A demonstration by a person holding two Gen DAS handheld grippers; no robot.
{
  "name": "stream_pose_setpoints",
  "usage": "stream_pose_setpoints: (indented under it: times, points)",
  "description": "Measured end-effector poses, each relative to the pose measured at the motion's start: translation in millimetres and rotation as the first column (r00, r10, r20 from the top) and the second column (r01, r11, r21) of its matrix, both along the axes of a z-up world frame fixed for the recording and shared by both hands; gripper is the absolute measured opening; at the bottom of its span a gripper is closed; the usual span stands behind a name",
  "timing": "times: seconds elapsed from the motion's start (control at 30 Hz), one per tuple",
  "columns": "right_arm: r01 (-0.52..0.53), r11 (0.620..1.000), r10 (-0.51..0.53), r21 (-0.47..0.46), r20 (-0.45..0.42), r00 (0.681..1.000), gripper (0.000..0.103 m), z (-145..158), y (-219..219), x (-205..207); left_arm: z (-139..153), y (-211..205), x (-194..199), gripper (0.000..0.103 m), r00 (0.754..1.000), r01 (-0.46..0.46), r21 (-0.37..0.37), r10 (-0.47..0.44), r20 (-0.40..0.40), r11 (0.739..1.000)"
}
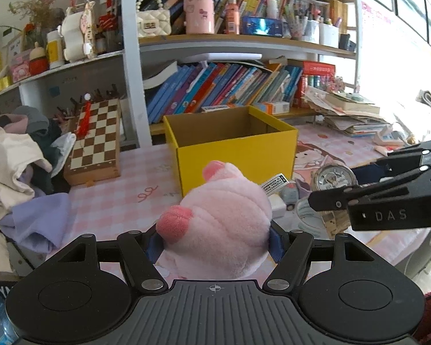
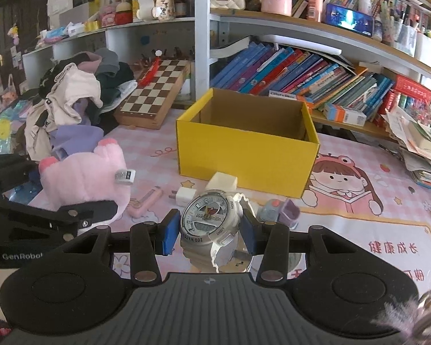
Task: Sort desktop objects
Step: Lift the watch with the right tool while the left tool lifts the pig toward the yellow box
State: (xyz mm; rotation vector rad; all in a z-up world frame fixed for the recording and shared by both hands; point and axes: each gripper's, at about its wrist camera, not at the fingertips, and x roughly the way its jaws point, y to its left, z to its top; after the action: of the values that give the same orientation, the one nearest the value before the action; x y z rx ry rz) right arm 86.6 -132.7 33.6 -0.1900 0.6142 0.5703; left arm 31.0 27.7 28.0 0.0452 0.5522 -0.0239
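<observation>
My left gripper (image 1: 215,241) is shut on a pink plush toy (image 1: 224,215), held above the desk in front of an open yellow box (image 1: 238,149). The toy also shows in the right wrist view (image 2: 86,175), with the left gripper (image 2: 43,215) beside it. My right gripper (image 2: 211,230) is shut on a white wristwatch (image 2: 209,218), held in front of the yellow box (image 2: 244,155). In the left wrist view the right gripper (image 1: 388,195) enters from the right, with the watch (image 1: 333,176) partly hidden. The box looks empty.
On the pink desk mat (image 2: 359,230) lie a white charger (image 2: 185,195), a cream cube (image 2: 222,181), a pink stick (image 2: 145,202) and a small grey-purple item (image 2: 281,211). A chessboard (image 2: 155,92) and a clothes pile (image 2: 71,97) sit left. Bookshelves (image 2: 301,72) stand behind, papers (image 2: 416,143) at right.
</observation>
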Motion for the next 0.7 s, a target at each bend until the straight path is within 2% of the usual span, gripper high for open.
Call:
stream_pose_setpoints:
  times: [0.7]
  points:
    - [-0.020,0.996,0.016,0.082,0.047,0.999,0.043,30,-31,114,31,-20,89,0.070,0.997,-0.031,0.071,0.025,0.075,0.997]
